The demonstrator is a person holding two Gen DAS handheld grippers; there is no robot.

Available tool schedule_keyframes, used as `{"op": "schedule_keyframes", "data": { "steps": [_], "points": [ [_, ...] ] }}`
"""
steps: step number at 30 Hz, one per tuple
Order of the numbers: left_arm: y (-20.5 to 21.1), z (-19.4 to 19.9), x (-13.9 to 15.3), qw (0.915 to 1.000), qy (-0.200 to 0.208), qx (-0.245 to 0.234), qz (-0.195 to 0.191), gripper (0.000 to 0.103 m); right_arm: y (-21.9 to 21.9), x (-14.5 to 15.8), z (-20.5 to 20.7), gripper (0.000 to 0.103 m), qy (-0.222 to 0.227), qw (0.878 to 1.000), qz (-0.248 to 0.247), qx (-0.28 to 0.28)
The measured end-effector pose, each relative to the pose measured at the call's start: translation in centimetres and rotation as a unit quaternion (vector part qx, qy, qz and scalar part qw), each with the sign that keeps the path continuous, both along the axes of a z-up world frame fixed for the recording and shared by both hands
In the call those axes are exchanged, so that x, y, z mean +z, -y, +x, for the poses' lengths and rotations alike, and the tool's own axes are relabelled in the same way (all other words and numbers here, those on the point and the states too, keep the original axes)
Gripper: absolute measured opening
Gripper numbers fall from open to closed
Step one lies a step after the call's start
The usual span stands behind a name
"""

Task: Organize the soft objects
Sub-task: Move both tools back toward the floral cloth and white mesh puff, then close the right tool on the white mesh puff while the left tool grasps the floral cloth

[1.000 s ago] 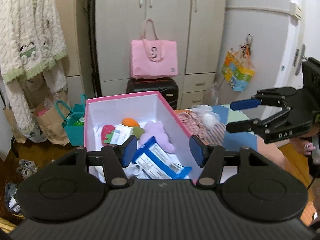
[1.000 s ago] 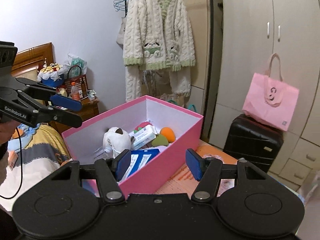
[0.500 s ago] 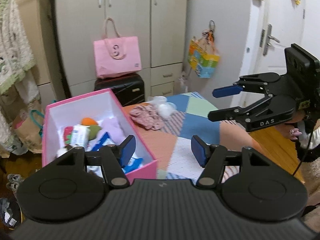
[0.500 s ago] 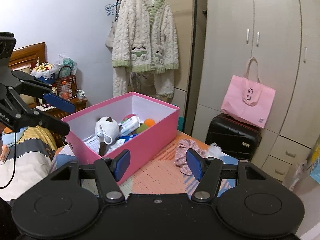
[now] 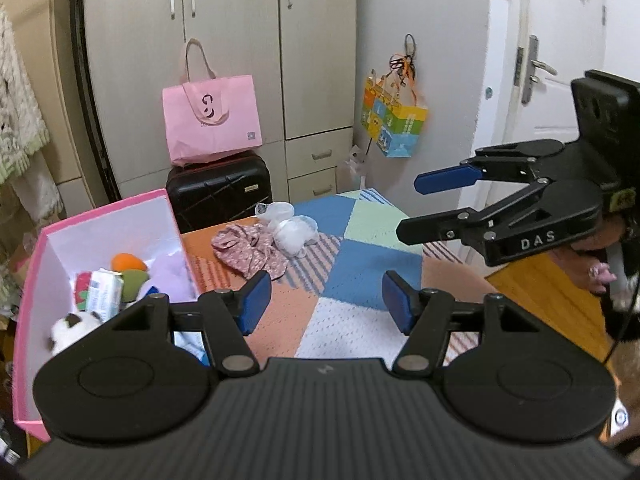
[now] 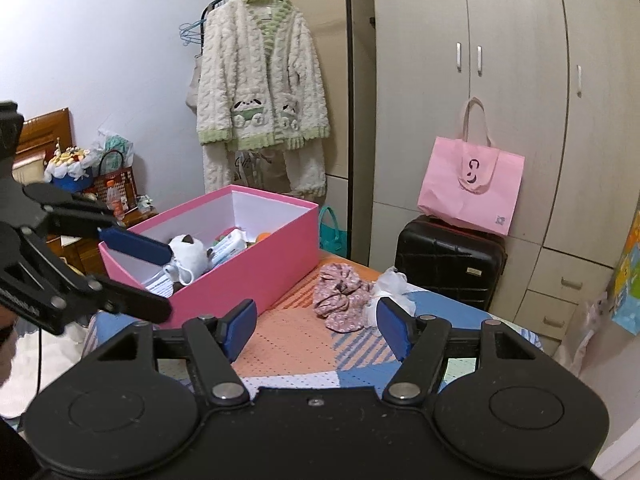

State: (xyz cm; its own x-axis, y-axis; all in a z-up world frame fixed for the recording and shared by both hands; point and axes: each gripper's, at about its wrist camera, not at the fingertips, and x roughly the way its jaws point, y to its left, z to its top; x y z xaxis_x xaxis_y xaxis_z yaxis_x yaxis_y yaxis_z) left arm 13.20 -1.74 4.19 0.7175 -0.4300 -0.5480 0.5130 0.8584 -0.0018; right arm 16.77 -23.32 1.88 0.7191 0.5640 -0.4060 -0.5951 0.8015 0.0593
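Item, pink floral cloth [image 6: 341,294]: lies crumpled on the patchwork mat beside the pink box [image 6: 256,276], its length running toward the white bundle [image 6: 390,284] touching it; dead ahead of my right gripper [image 6: 316,326], jaws just widened, empty; left gripper [image 5: 326,302] likewise apart, farther off.

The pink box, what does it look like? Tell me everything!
The pink box is rectangular, probably cardboard, bright pink outside and white inside, with no lid on. It sits upright at the edge of the patchwork cover. Inside lie a white stuffed toy, a packet and other small soft things.
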Motion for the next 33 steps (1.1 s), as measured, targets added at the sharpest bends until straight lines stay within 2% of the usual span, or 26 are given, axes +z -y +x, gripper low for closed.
{"op": "schedule_keyframes", "data": {
  "steps": [5,7,12,16,20,23,26,29,33],
  "points": [
    [2.2,2.3,-2.1,0.9971,0.041,0.057,0.03,0.061,0.4,-1.1,2.4,0.073,0.008,1.0,-0.014,-0.017],
    [2.8,3.5,-3.0,0.9963,0.042,0.067,0.032,0.061,0.5,-1.7,3.5,0.073,0.006,1.0,-0.017,-0.021],
    [3.7,6.9,-4.5,0.9956,0.028,0.089,0.003,0.06,0.8,-3.1,6.5,0.073,0.003,1.0,-0.009,-0.025],
    [4.6,9.6,-5.5,0.995,0.007,0.099,-0.01,0.059,0.8,-4.5,8.7,0.073,0.047,0.998,-0.004,-0.045],
    [5.1,11.6,-6.5,0.9914,0.012,0.128,-0.021,0.057,0.4,-5.7,11.7,0.073,0.05,0.998,-0.008,-0.045],
    [5.2,13.5,-7.3,0.9878,0.009,0.152,-0.035,0.056,0.4,-5.9,14.3,0.073,0.018,0.999,0.007,-0.045],
    [4.7,15.7,-8.4,0.982,-0.015,0.18,-0.056,0.055,1.2,-6.5,17.4,0.072,-0.028,0.998,0.04,-0.038],
    [5.2,16.6,-9.4,0.9791,-0.004,0.2,-0.035,0.055,1.6,-7.4,19.7,0.072,-0.078,0.994,0.077,-0.022],
    [6.0,17.5,-10.5,0.977,-0.014,0.213,-0.003,0.055,1.0,-8.6,21.6,0.073,-0.125,0.987,0.098,-0.002]
  ]
}}
